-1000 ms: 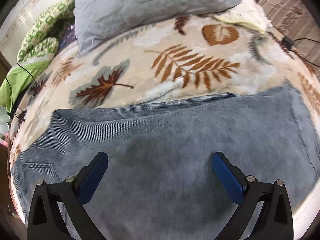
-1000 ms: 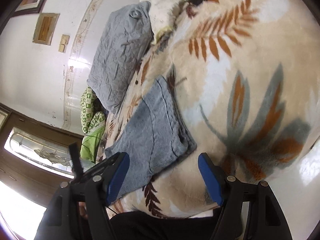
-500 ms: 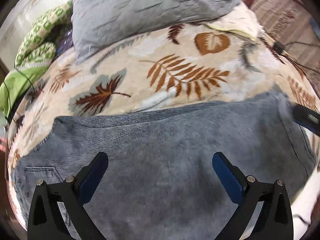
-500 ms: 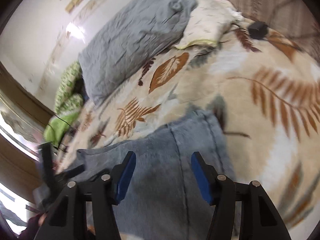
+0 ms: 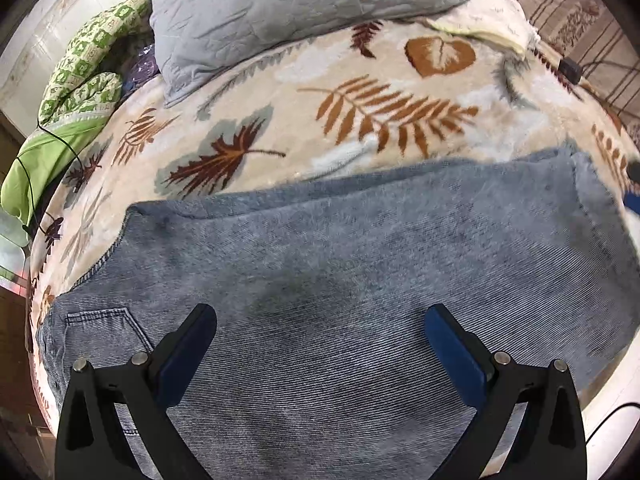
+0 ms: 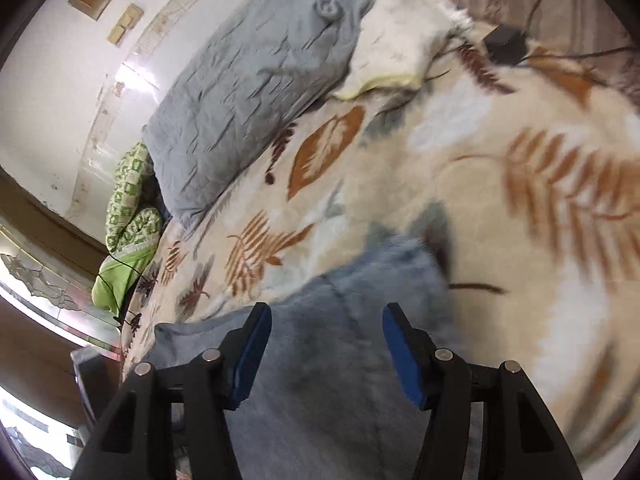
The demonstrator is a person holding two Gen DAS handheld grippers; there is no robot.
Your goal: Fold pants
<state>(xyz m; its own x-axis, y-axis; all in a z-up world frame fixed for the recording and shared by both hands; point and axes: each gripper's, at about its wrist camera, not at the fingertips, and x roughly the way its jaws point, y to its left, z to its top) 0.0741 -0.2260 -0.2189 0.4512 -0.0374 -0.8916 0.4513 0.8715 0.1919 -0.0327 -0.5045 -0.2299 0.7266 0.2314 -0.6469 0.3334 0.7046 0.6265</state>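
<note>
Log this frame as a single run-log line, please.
stage: pants fold | left gripper: open, empty, over jeans | right gripper: open, empty, over jeans' end | jeans: folded, flat on leaf-print blanket

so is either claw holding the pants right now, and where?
Nothing is held. Left claw and right claw are both open above the pants.

Leaf-print bed (image 5: 360, 80), blue pants (image 5: 360, 280), grey pillow (image 5: 280, 4), green quilt (image 5: 84, 64)
</note>
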